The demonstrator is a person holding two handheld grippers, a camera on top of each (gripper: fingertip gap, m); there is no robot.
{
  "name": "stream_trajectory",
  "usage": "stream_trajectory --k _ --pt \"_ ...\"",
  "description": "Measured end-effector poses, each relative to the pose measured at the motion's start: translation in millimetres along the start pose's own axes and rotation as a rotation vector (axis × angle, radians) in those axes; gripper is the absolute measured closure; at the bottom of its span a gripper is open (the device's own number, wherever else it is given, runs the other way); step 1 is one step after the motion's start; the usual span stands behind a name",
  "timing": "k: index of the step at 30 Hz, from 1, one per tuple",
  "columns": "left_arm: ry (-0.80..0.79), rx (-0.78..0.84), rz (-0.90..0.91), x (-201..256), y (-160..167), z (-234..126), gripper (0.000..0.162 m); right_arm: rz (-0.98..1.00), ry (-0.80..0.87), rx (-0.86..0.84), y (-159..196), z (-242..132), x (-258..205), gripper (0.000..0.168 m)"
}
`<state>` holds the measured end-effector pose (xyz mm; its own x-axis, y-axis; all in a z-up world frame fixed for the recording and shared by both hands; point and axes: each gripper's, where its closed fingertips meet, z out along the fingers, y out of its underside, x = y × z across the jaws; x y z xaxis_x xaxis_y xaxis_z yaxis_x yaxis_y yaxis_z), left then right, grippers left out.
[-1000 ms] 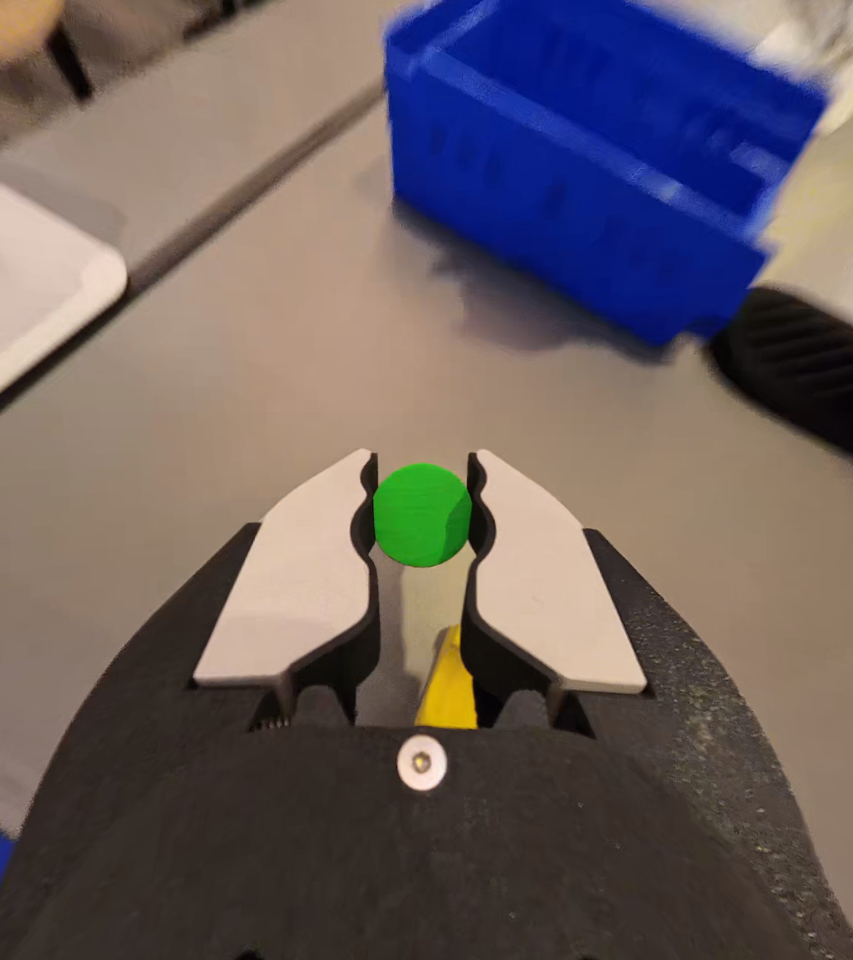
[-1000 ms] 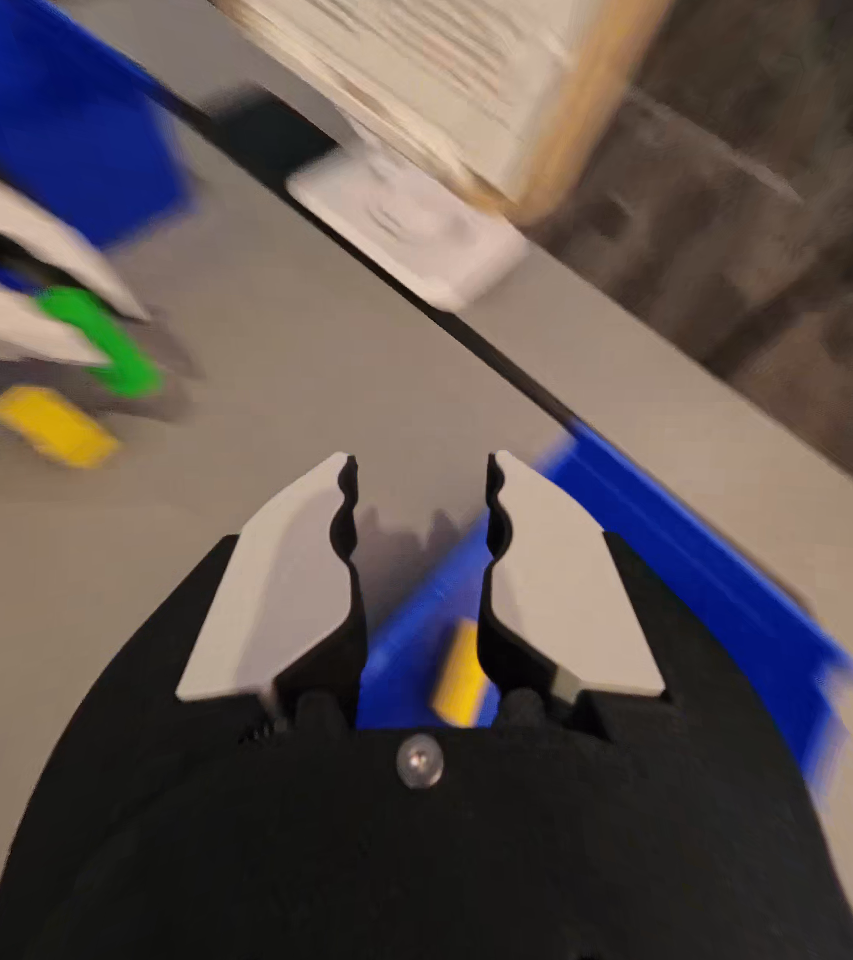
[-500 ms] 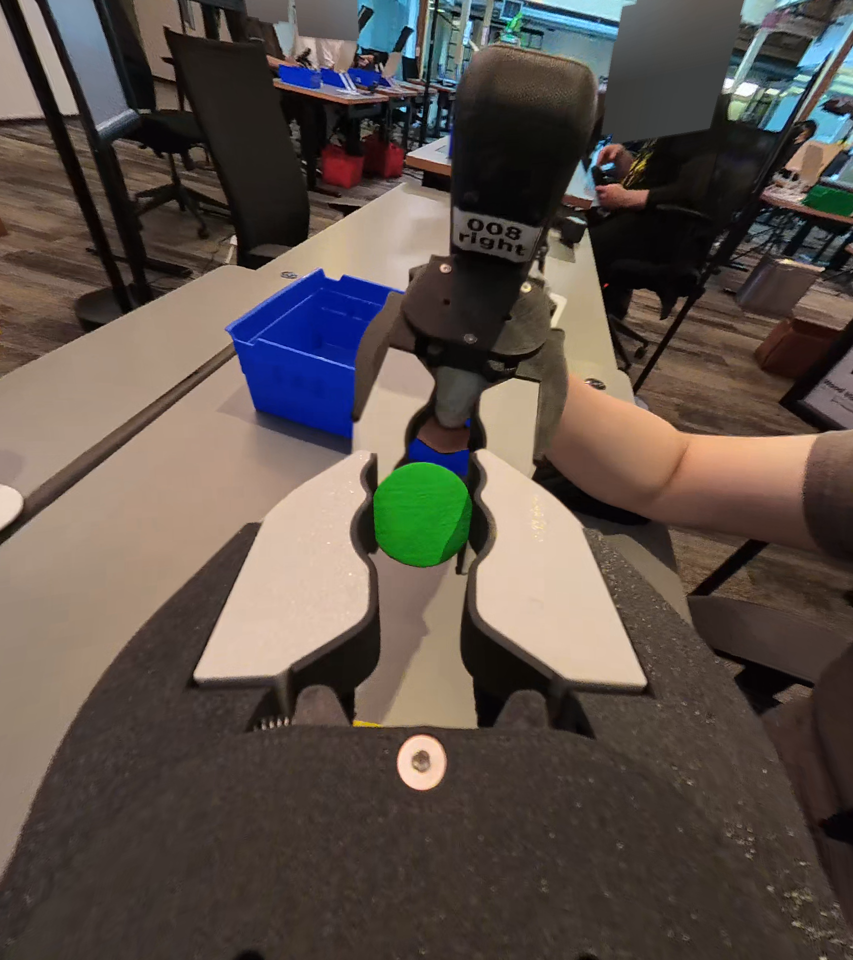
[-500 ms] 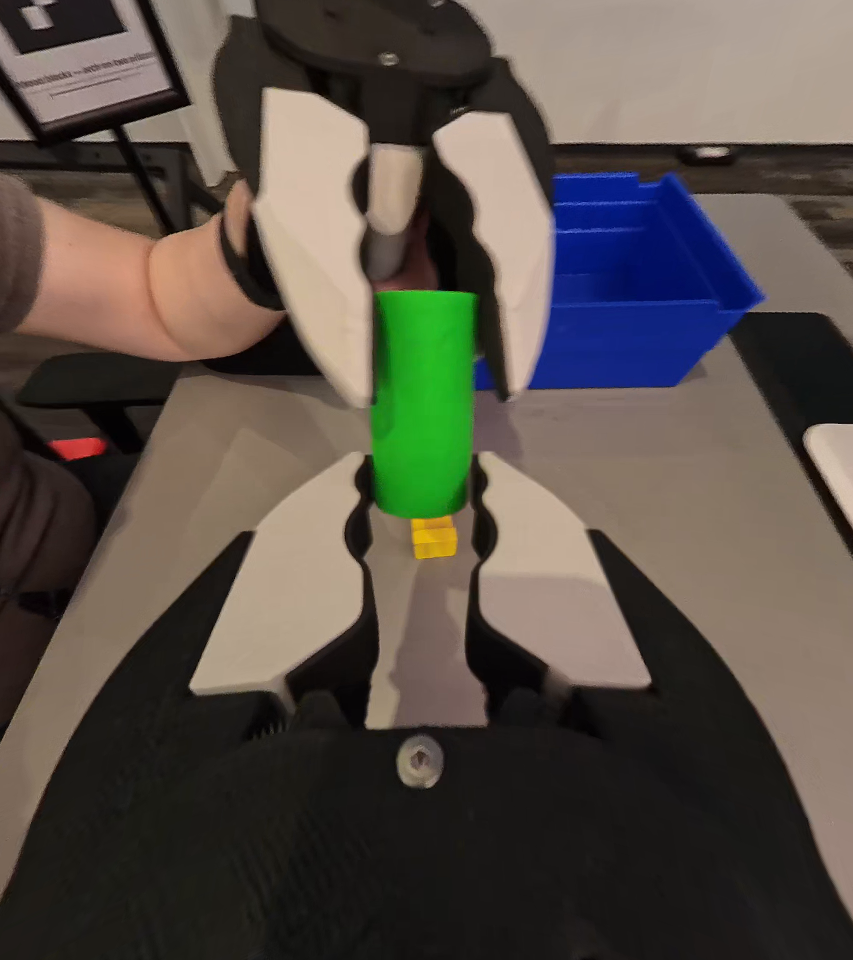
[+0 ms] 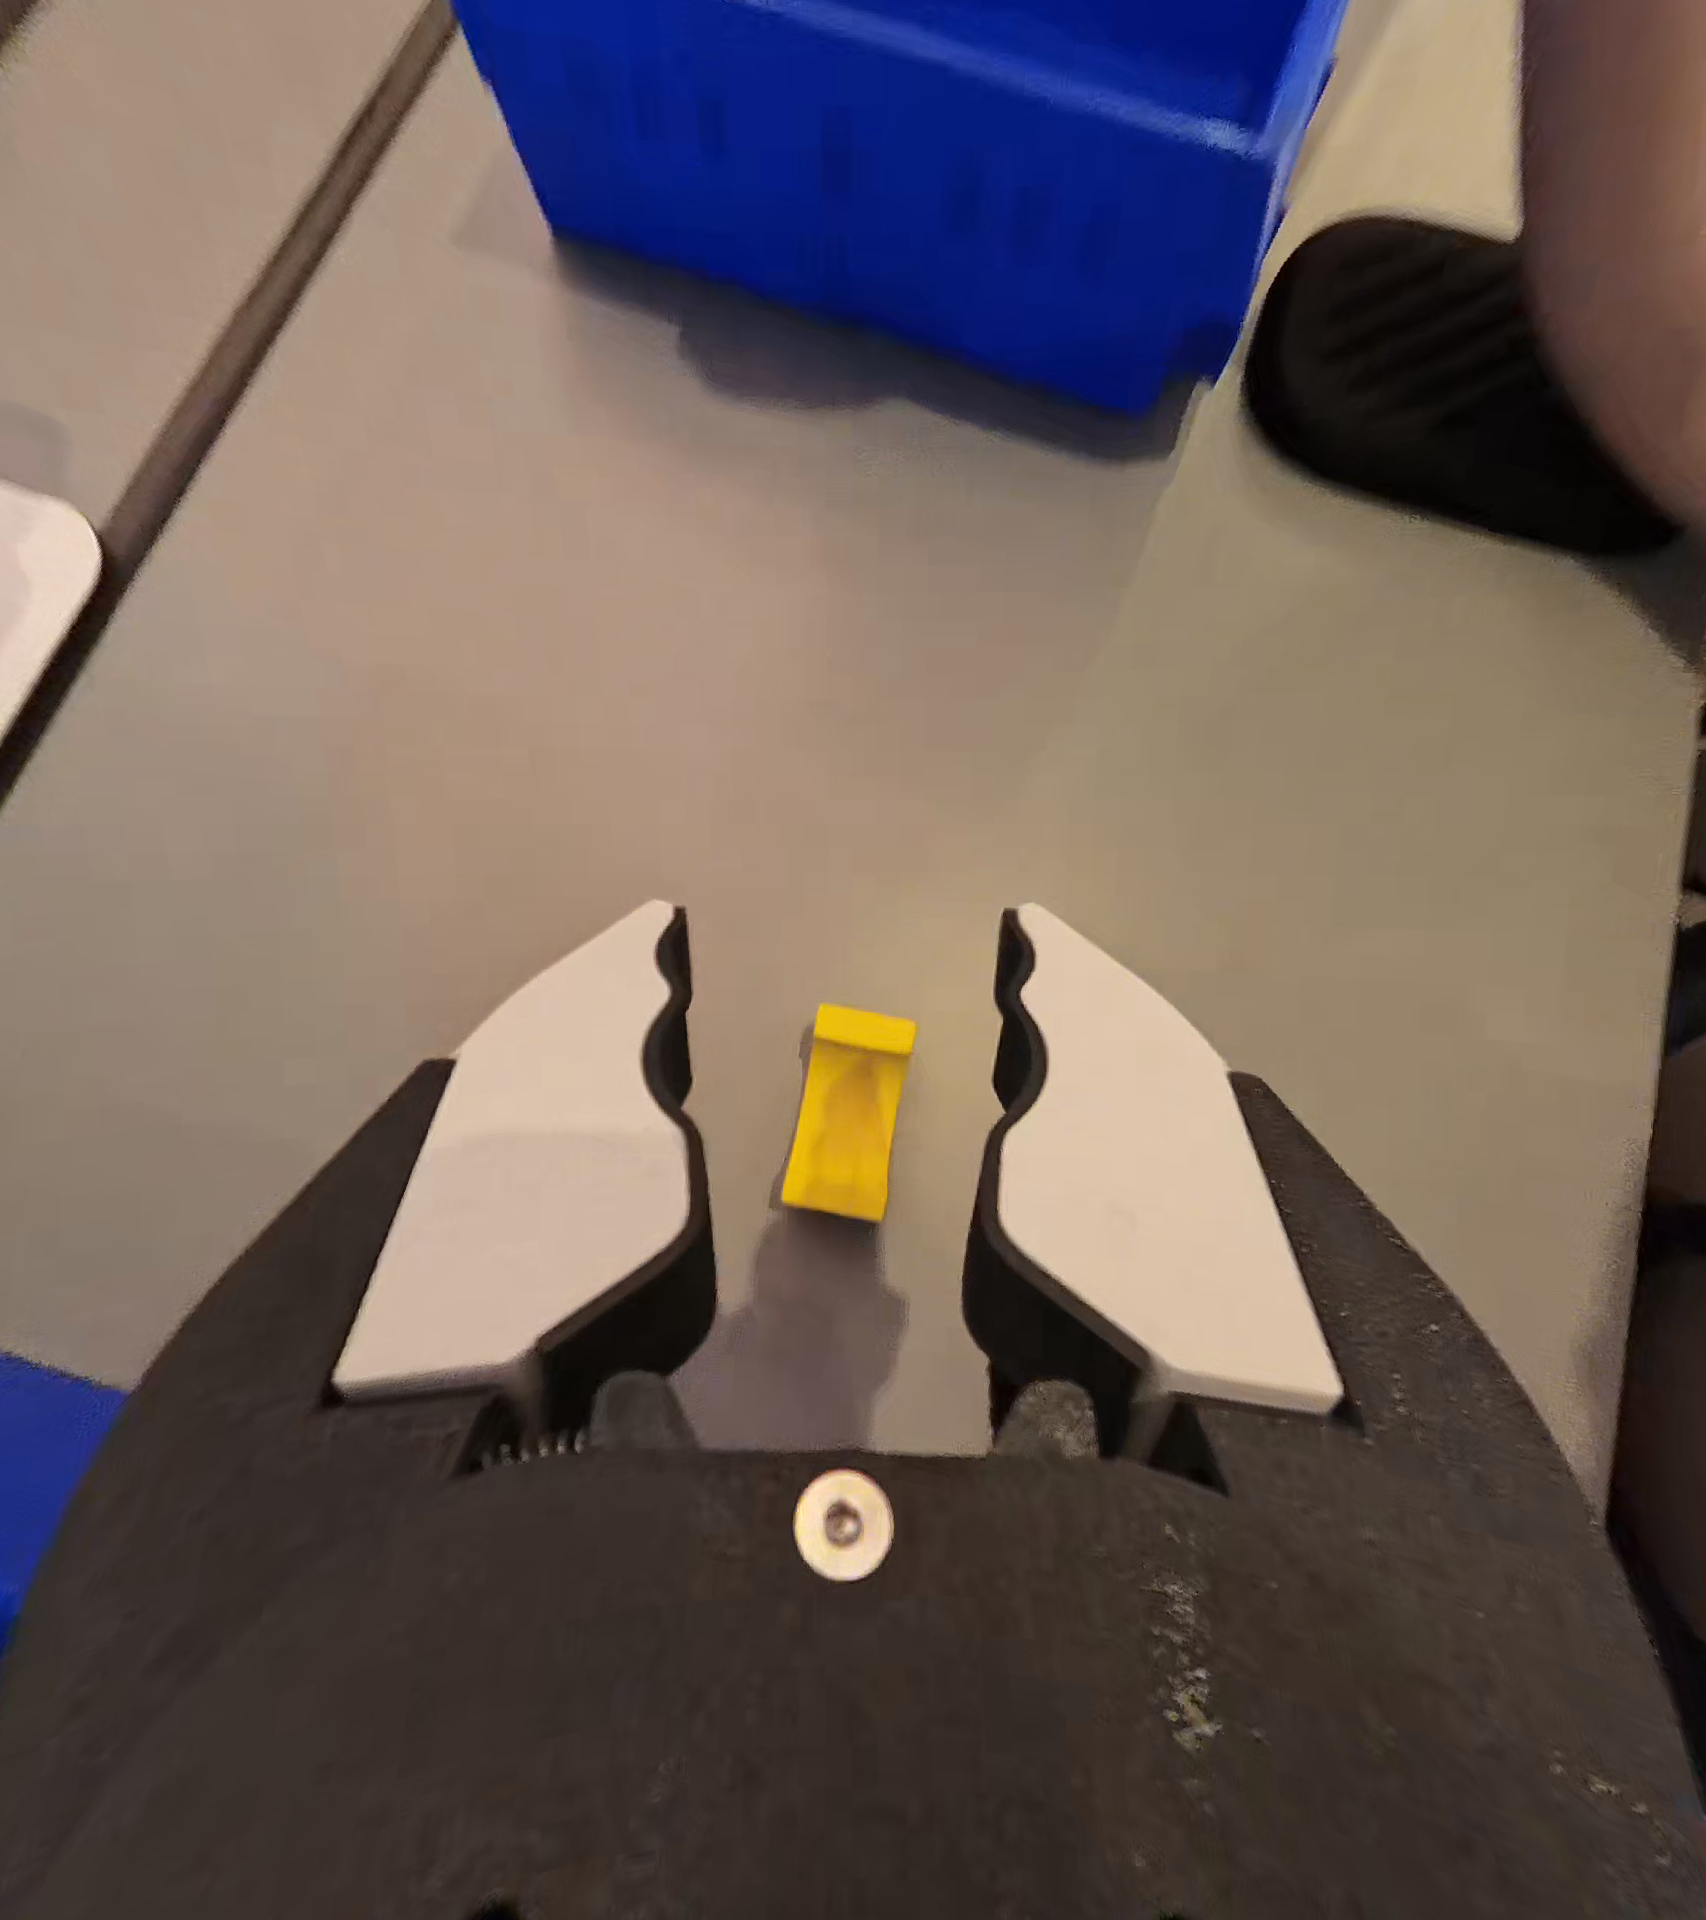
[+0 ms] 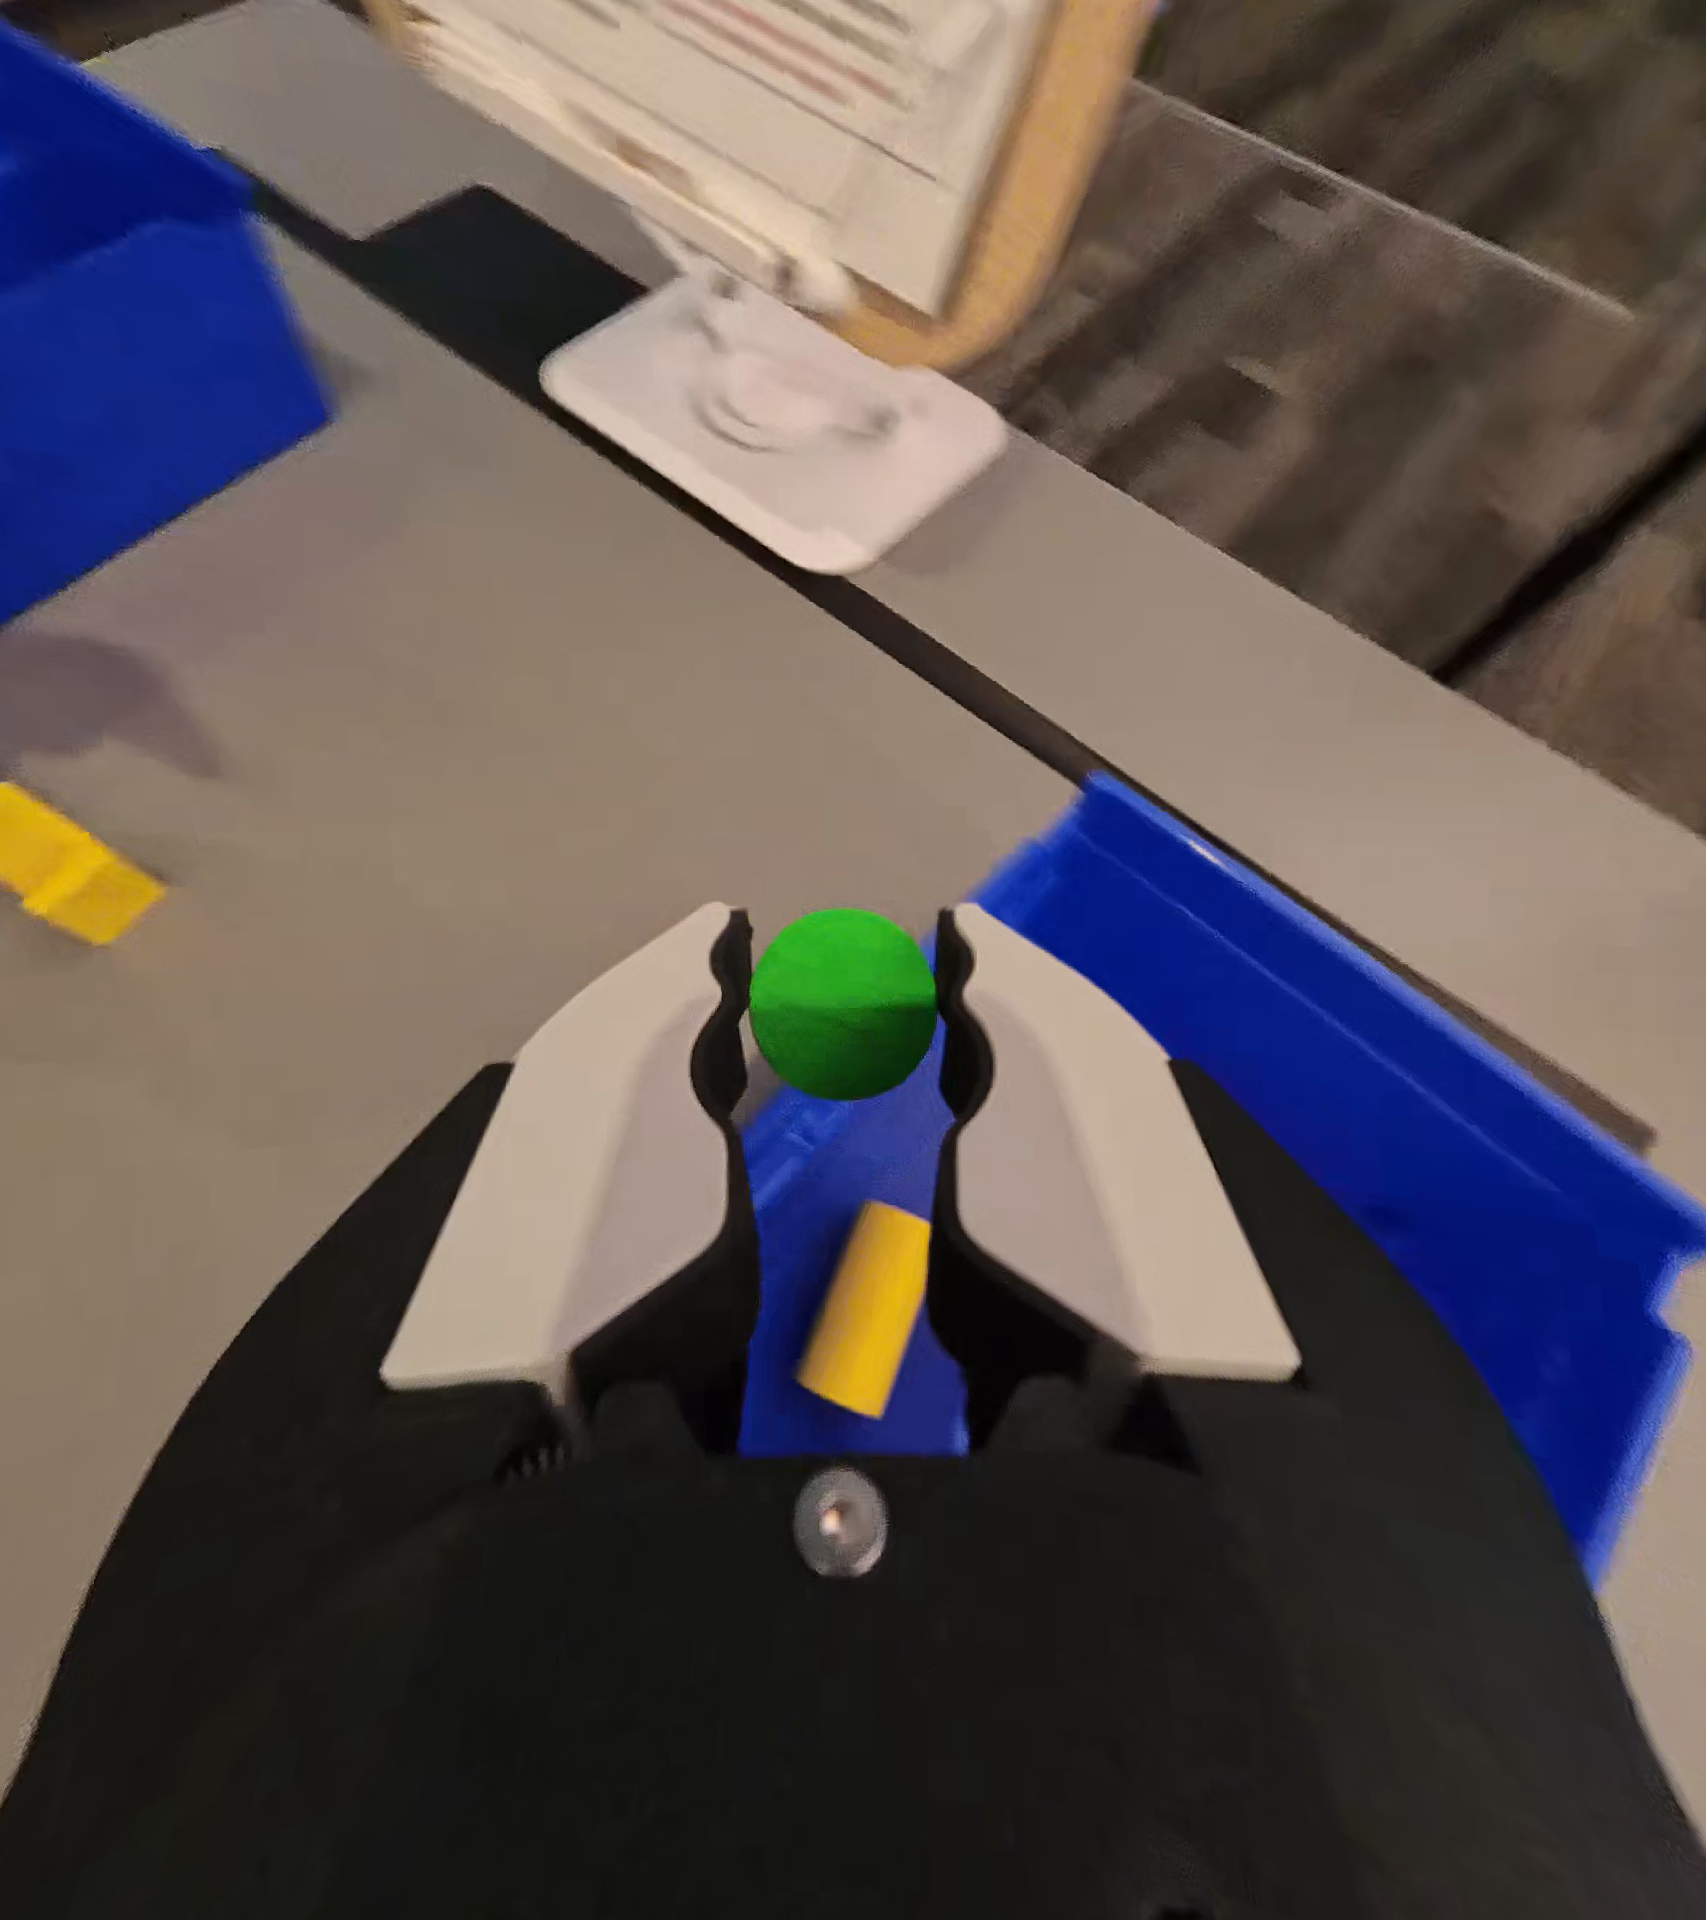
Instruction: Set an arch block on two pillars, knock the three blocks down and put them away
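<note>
Yellow arch block lies flat on the smooth grey surface, untouched between the left gripper's wide-spread fingers. Right gripper's fingers clamp a round green pillar above a blue bin holding a yellow cylinder.

A grey table fills most of both views. A dark gap runs between it and a second grey table beside it. A white base sits by the gap, under a wood-edged board. The floor is dark wood planks.
</note>
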<state>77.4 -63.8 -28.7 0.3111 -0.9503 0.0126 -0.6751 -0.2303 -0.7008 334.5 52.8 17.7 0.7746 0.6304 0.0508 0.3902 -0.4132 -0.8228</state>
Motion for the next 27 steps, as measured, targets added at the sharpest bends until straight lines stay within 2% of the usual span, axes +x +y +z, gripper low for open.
stream_trajectory --k 3,5,8,13,19,22,25,27 --pt "0.010 -0.143 -0.004 -1.5 25.1 12.0 0.106 0.107 0.081 -0.052 27.0 -3.4 39.3 0.133" --pt "-0.009 -0.240 -0.004 -6.3 42.6 17.1 0.104 0.142 0.157 -0.150 50.4 -3.0 58.8 0.133" --pt "-0.049 -0.317 0.016 -13.7 58.0 22.6 0.105 0.165 0.236 -0.313 85.3 1.1 76.4 0.132" --pt "-0.013 -0.436 0.053 -8.8 80.6 30.9 0.107 0.198 0.274 -0.575 136.6 13.2 85.5 0.132" --pt "0.027 -0.542 0.067 -3.2 100.2 38.9 0.106 0.189 0.310 -0.592 148.6 36.7 96.4 0.130" --pt "0.043 -0.607 0.094 0.2 112.3 40.5 0.106 0.192 0.327 -0.536 138.4 34.2 99.6 0.125" --pt "0.042 -0.668 0.116 1.4 122.0 42.6 0.113 0.194 0.349 -0.419 115.0 24.8 102.3 0.124" --pt "0.022 -0.713 0.129 -1.5 129.1 44.3 0.127 0.188 0.368 -0.362 101.9 15.5 103.2 0.125"
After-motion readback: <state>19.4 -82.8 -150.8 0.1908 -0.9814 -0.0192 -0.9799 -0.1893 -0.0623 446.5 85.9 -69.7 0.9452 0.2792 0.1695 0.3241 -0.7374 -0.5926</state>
